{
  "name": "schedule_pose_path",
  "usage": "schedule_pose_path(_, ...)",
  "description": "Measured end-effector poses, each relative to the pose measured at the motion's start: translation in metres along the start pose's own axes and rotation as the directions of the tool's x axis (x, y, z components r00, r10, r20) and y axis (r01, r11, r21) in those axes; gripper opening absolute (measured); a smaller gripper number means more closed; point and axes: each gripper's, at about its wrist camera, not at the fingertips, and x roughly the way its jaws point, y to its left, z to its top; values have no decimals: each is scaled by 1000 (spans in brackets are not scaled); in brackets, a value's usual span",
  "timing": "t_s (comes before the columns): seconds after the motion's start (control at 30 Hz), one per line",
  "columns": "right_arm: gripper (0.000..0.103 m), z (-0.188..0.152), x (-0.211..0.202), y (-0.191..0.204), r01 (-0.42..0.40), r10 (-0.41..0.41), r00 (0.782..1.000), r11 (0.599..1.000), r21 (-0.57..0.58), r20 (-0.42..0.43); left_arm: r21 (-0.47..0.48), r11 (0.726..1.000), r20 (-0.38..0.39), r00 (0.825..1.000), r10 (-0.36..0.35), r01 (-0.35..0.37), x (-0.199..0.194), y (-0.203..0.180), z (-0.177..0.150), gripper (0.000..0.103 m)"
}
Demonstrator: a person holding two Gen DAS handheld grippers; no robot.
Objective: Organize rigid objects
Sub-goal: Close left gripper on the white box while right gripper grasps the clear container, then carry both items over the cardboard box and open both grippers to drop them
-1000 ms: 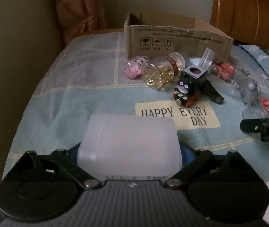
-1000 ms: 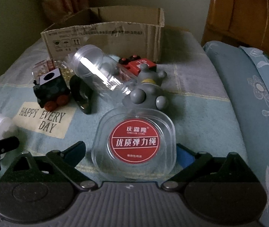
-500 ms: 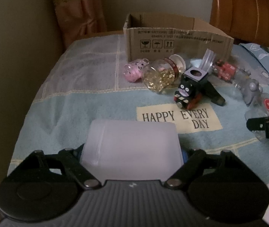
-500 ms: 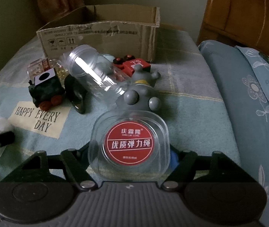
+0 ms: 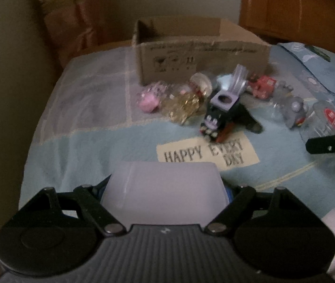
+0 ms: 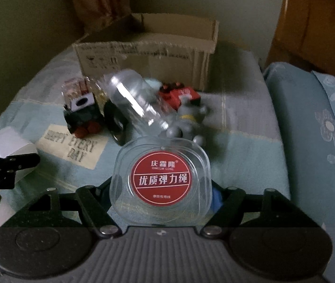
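Observation:
My left gripper is shut on a frosted white plastic box and holds it above the blue bed cover. My right gripper is shut on a clear plastic box with a red round label, also lifted. An open cardboard box stands at the back. In front of it lie a pink pig toy, a jar of gold beads, a black toy train, a clear jar, a red toy car and a grey figure.
A "HAPPY EVERY DAY" patch marks the cover. A blue pillow lies to the right. A wooden headboard stands behind. A curtain hangs at the back left. The bed's left edge drops off by the wall.
Both grippers have risen and moved toward the cardboard box with their boxes held. The toys on the bed have not moved.

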Motion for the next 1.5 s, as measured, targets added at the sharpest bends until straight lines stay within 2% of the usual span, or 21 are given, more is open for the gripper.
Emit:
schedule_pose_path(0.23,79,39,-22,-10,-62,63,996,998,-14,62,19,999,10,999,-49,49,-5,5,40,83)
schedule_pose_path(0.4,79,82,-22,-15,-88,93,988,995,-46,127,15,998,36,998,-56,55,3,11,89,83)
schedule_pose_path(0.57,79,135,-5,-19,-82,89,984,995,-49,156,23,999,115,993,-24,22,16,12,154,83)
schedule_pose_path(0.73,79,179,21,-19,-77,86,983,995,-58,162,1,1000,125,992,-11,11,48,15,203,83)
schedule_pose_path(0.83,79,194,37,-21,-75,82,986,996,-53,143,4,1000,91,996,-3,3,73,17,220,83)
schedule_pose_path(0.9,79,201,48,-22,-71,77,988,996,-47,133,-5,1000,78,997,-10,10,87,20,228,83)
schedule_pose_path(1.07,79,215,74,-23,-65,68,992,997,-35,102,2,999,64,997,32,-32,114,19,237,83)
schedule_pose_path(1.1,82,216,78,-24,-64,67,994,997,-33,92,0,1000,58,998,30,-30,118,19,239,83)
schedule_pose_path(1.2,103,214,82,-27,-76,78,991,997,-30,105,-13,1000,49,998,29,-29,125,20,243,83)
schedule_pose_path(1.33,103,209,79,-31,-90,91,988,996,-12,125,-5,999,55,997,54,-54,131,16,253,83)
schedule_pose_path(1.5,103,202,72,-38,-108,106,986,994,10,125,-24,999,70,997,42,-41,134,11,265,83)
